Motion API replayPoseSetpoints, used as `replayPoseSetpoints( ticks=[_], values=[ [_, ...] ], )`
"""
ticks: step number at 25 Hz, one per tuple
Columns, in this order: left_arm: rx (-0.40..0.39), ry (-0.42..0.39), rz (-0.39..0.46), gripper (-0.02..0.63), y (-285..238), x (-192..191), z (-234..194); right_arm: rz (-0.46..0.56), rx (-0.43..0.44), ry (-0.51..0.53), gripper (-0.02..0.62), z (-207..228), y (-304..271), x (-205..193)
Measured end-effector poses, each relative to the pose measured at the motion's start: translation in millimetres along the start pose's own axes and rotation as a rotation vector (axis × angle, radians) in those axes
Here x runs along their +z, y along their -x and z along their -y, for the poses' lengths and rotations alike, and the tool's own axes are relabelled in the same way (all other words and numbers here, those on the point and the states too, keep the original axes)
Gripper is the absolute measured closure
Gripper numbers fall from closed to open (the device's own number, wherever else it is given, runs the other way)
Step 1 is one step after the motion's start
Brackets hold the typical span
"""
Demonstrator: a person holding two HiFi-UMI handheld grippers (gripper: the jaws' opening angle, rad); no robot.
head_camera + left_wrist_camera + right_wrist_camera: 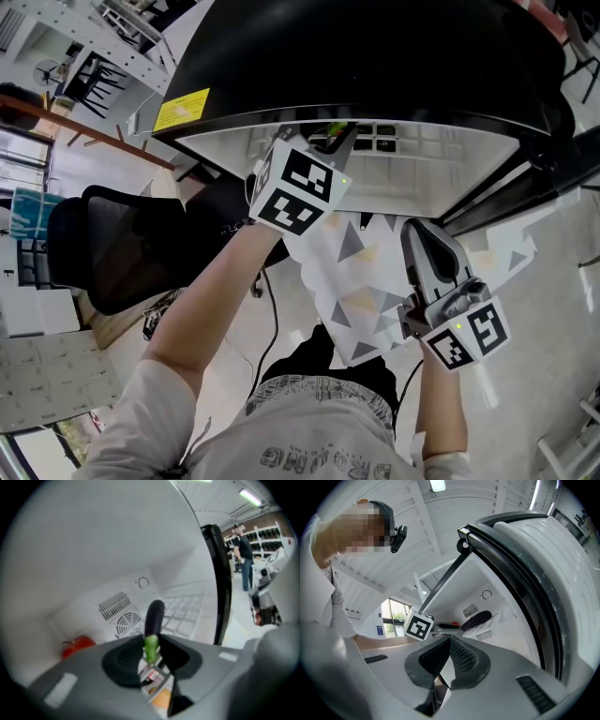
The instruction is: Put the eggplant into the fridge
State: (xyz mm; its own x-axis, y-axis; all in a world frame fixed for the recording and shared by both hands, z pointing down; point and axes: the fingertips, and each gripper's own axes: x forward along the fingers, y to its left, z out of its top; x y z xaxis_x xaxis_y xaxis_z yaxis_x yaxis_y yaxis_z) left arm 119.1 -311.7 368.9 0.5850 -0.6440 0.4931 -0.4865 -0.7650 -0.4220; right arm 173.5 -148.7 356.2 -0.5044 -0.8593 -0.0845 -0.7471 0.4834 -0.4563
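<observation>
eggplant (154, 615) clamped in left gripper (151, 648), inside fridge (93, 550)

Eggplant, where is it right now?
In the left gripper view, centre: the eggplant is clamped by its stem in the jaws of the left gripper, its purple body poking into the fridge, right of a red vegetable.

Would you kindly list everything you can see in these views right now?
fridge: 1, black outside, white inside, door open, ahead
eggplant: 1, purple with green stem, within the fridge opening
red fruit: 1, red, fridge back left
sticker: 1, yellow, fridge top
chair: 1, black, left of fridge
bystander: 1, dark top, beyond the door
left tongs: 1, grey, shut on the eggplant's stem
right tongs: 1, grey, shut, empty, outside the fridge
</observation>
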Motion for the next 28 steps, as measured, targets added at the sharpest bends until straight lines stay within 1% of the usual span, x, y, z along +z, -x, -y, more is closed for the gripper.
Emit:
replayPoseSetpoints(
  ticks=[8, 13, 16, 28],
  values=[
    [0.011, 0.015, -0.026, 0.488, -2.2, -2.2, -0.4, 0.0, 0.001, -0.006, 0.594, 0.3, 2.9, -1.4],
    [0.006, 0.01, -0.022, 0.477, -3.4, 1.0, 0.3, -0.001, -0.001, -0.006, 0.594, 1.4, 3.9, -1.2],
    [0.002, 0.016, -0.021, 0.465, -4.3, 1.5, 0.8, -0.001, -0.001, -0.005, 0.594, 1.6, 4.7, -0.7],
    [0.003, 0.035, -0.02, 0.451, 0.0, 0.3, 1.6, 0.001, -0.005, 0.002, 0.594, 0.2, 6.5, 1.7]
  ],
)
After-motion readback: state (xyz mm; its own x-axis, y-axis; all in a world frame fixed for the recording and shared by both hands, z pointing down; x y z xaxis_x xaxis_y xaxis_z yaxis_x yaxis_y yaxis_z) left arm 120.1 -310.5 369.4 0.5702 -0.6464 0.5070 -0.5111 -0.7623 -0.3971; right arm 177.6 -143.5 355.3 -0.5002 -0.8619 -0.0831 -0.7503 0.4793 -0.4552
